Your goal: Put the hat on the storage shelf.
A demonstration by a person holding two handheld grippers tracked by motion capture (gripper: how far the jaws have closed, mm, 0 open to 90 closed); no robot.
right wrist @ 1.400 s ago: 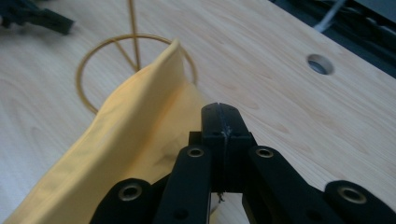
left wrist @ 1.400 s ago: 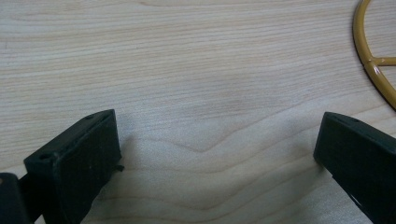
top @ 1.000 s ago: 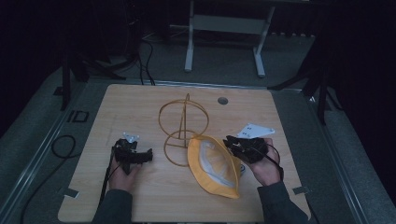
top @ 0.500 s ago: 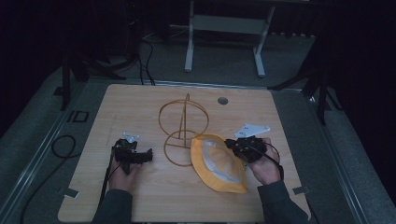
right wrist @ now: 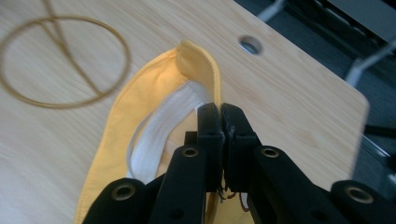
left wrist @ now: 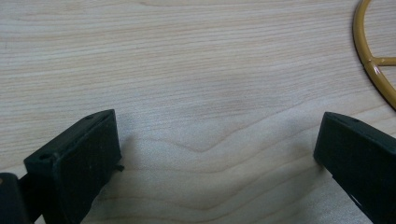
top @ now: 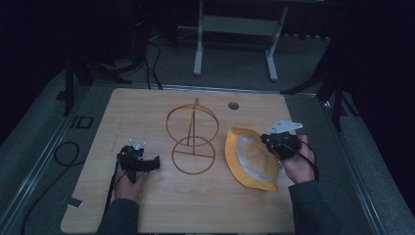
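A yellow hat (top: 249, 161) with a white lining lies on the wooden table (top: 137, 107), right of a gold wire stand (top: 194, 120). My right gripper (top: 266, 141) is shut on the hat's right brim. In the right gripper view the jaws (right wrist: 220, 109) pinch the yellow brim (right wrist: 140, 88), and the stand's ring (right wrist: 60, 106) lies at upper left. My left gripper (top: 155, 163) rests on the table left of the stand's base and points toward it. Its jaws (left wrist: 217, 144) stand wide open over bare wood, with part of the stand's ring (left wrist: 362, 46) at the top right.
A round cable hole (top: 233, 105) sits near the table's far edge. A loose black cable (top: 63, 152) loops on the grey floor to the left. White metal legs (top: 198, 49) stand beyond the table. Bare wood spreads along the near edge.
The right gripper has shut on the hat's brim and pulled the hat to the right, away from the stand. The left gripper has stayed where it was.
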